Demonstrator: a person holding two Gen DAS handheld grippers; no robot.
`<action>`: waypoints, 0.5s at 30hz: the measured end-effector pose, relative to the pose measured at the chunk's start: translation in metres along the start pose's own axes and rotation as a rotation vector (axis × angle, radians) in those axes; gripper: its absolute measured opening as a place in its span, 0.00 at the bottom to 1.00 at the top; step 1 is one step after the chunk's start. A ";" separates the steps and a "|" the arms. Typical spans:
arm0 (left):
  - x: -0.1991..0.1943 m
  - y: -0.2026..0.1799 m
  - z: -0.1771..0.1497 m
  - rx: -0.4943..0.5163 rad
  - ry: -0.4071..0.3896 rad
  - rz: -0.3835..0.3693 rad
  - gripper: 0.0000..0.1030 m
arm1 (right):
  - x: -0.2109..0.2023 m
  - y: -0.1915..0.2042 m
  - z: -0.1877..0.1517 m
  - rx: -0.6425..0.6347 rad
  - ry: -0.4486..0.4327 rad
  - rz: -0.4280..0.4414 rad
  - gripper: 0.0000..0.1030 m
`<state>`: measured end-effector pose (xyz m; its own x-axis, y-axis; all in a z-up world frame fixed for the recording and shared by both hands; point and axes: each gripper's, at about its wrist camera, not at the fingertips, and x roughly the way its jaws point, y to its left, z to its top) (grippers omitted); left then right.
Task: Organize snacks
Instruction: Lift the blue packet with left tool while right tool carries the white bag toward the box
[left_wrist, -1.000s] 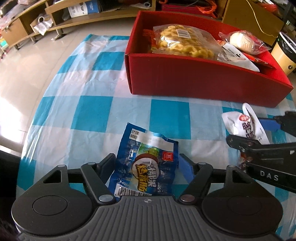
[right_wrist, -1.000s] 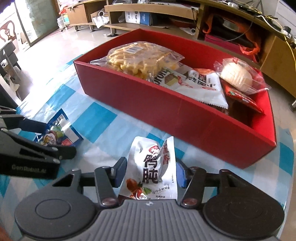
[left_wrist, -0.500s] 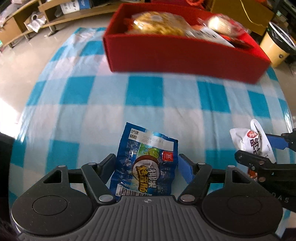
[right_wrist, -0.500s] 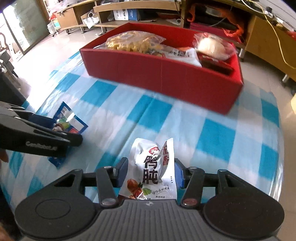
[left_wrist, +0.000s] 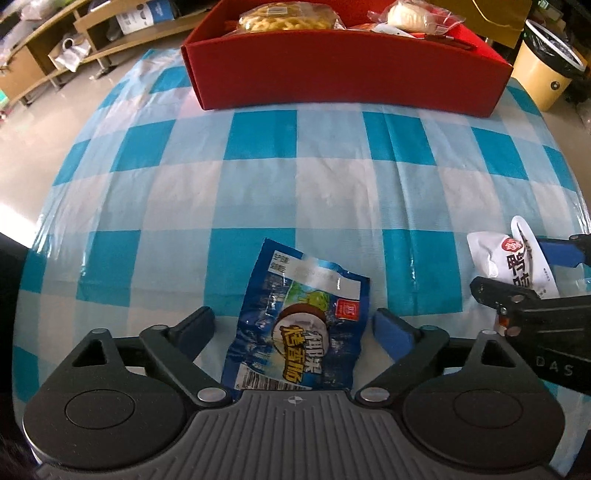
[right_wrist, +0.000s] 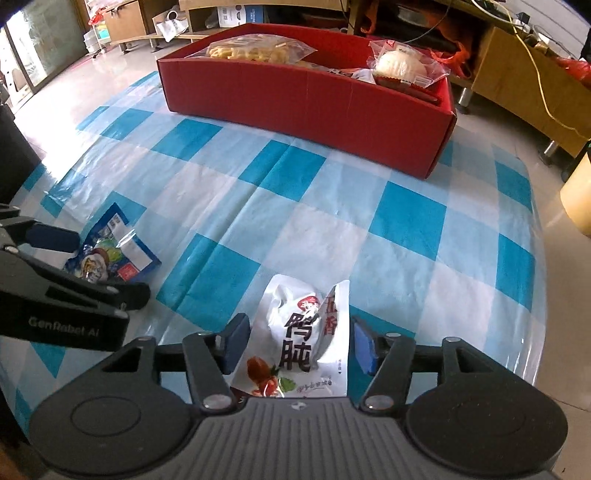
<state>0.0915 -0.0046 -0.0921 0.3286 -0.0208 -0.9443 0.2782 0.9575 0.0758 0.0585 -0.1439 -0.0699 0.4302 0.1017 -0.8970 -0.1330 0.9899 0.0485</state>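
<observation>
Snacks sit in both our tools, but since a second ago the left gripper (left_wrist: 293, 325) has spread off the blue packet (left_wrist: 301, 325), the right gripper (right_wrist: 301, 341) straddles the white pouch (right_wrist: 304, 339) loosely, and the red box (right_wrist: 314, 99) has receded, so neither delivery has happened.

Blue packet's (left_wrist: 295, 325) lower end hidden
</observation>
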 end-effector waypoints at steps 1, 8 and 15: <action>0.000 0.001 0.000 -0.004 0.002 -0.004 0.93 | 0.000 0.000 0.000 0.002 -0.001 0.002 0.56; -0.009 -0.010 -0.003 0.050 0.008 -0.044 0.75 | -0.010 0.002 -0.006 0.007 0.008 0.045 0.47; -0.018 -0.012 -0.005 0.052 -0.013 -0.052 0.75 | -0.027 0.000 -0.011 0.051 -0.031 0.045 0.47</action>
<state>0.0773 -0.0146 -0.0776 0.3235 -0.0744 -0.9433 0.3416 0.9389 0.0431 0.0372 -0.1477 -0.0502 0.4524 0.1482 -0.8794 -0.1076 0.9880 0.1111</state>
